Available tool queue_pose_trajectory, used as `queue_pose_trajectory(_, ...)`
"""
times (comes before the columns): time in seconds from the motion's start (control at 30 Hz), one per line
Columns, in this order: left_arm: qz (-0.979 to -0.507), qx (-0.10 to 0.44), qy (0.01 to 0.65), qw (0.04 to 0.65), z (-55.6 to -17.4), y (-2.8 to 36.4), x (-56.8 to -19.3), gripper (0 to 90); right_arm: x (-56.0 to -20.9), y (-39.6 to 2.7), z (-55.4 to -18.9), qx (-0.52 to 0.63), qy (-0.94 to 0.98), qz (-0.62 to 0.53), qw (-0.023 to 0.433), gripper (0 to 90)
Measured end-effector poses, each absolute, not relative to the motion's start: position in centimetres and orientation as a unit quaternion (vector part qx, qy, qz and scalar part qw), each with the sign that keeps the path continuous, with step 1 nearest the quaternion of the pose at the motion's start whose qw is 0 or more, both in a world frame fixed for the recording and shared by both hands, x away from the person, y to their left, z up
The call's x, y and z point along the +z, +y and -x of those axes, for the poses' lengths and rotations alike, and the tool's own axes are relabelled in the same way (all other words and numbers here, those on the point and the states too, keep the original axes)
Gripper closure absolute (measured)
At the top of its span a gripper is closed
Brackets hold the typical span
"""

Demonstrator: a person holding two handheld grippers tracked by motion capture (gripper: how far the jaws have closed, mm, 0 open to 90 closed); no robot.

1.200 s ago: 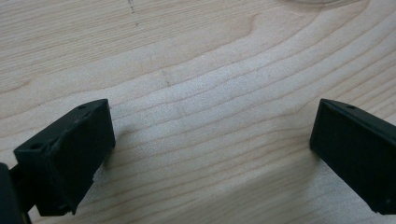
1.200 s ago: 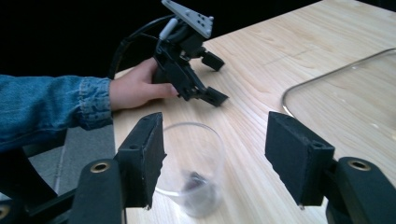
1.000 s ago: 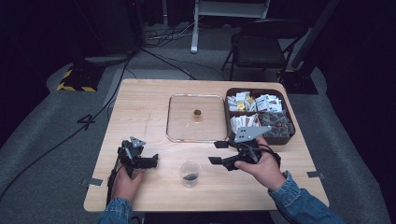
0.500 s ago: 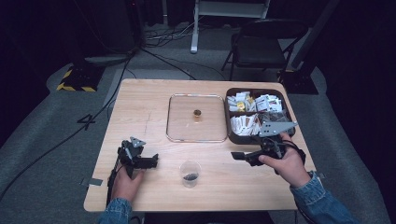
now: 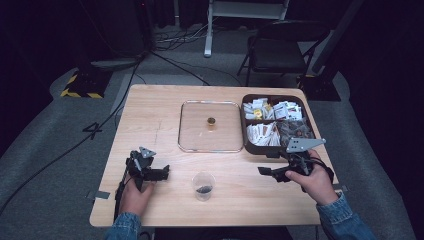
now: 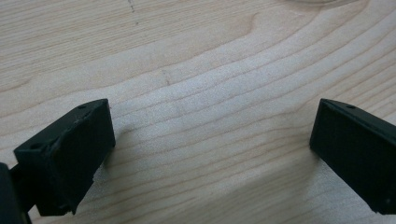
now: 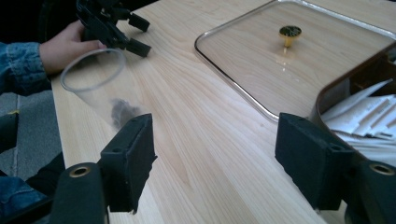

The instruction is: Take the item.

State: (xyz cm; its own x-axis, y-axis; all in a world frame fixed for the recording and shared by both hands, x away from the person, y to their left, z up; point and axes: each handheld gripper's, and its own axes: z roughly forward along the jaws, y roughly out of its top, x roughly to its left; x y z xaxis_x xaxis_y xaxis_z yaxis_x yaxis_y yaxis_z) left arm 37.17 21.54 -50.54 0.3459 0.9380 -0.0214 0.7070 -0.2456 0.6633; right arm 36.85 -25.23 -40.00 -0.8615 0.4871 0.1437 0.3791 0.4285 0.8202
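Near the table's front edge stands a clear plastic cup (image 5: 203,185) with a dark clump at its bottom, also seen in the right gripper view (image 7: 100,88). My left gripper (image 5: 164,172) rests at the front left of the table, left of the cup. It is open over bare wood (image 6: 210,140), with nothing between its jaws. My right gripper (image 5: 267,173) is open at the front right, apart from the cup and pointing left towards it (image 7: 215,154). Nothing is held.
A square glass lid (image 5: 209,140) with a gold knob (image 5: 211,121) lies flat mid-table. A black tray (image 5: 248,148) of white packets and dark bits sits right of it, just beyond my right gripper. A folding chair (image 5: 280,50) stands behind the table.
My right gripper has moved right, away from the cup, to the front of the black tray. The left gripper and the cup have stayed put.
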Motion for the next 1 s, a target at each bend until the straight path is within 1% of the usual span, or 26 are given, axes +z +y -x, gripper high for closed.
queue_pose_trajectory(0.17,-0.765,0.195,0.538,0.297,-37.2,21.5,-50.5,0.3,-41.7,-26.2,-37.2,0.466,0.841,-0.267,0.066,27.8)
queue_pose_trajectory(0.27,-0.765,0.195,0.538,0.297,-37.2,21.5,-50.5,0.3,-43.1,-26.5,-37.5,0.451,0.847,-0.276,0.057,27.4)
queue_pose_trajectory(0.63,-0.765,0.195,0.537,0.297,-37.2,21.5,-50.5,0.3,-46.6,-26.9,-37.6,0.429,0.851,-0.296,0.055,26.9)
queue_pose_trajectory(1.0,-0.765,0.195,0.538,0.297,-37.2,21.5,-50.5,0.3,-48.8,-27.1,-37.3,0.415,0.857,-0.302,0.056,24.2)
